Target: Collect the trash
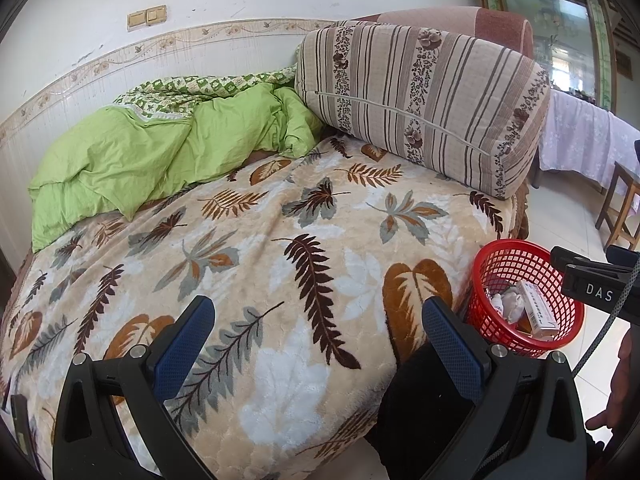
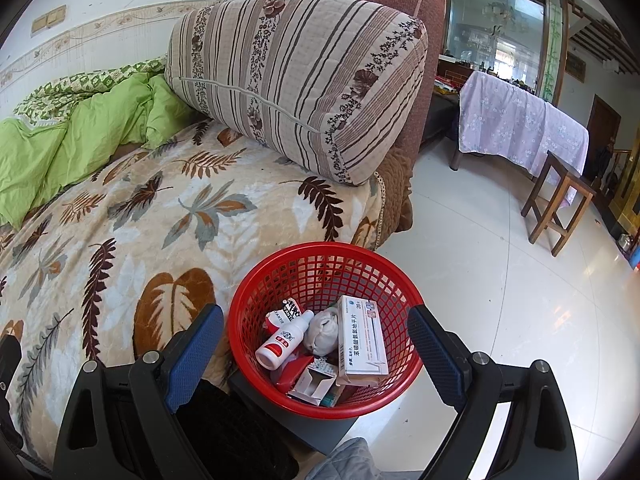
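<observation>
A red mesh basket point(image 2: 280, 276) stands beside the bed on a dark block. It holds a white medicine box point(image 2: 362, 340), a small white bottle with red label point(image 2: 285, 340), a crumpled tissue point(image 2: 322, 334) and an opened small carton point(image 2: 314, 384). My right gripper point(image 2: 316, 344) is open and empty, above the basket. My left gripper point(image 1: 318, 334) is open and empty over the leaf-patterned blanket point(image 1: 260, 248). The basket also shows in the left wrist view point(image 1: 504, 260), with the right gripper's body above it at the right edge.
A striped cushion point(image 2: 296, 80) leans on the bed's headboard. A green quilt point(image 1: 160, 148) lies bunched by the wall. On the tiled floor point(image 2: 500, 300) stand a wooden stool point(image 2: 560, 204) and a table under a lilac cloth point(image 2: 520, 124).
</observation>
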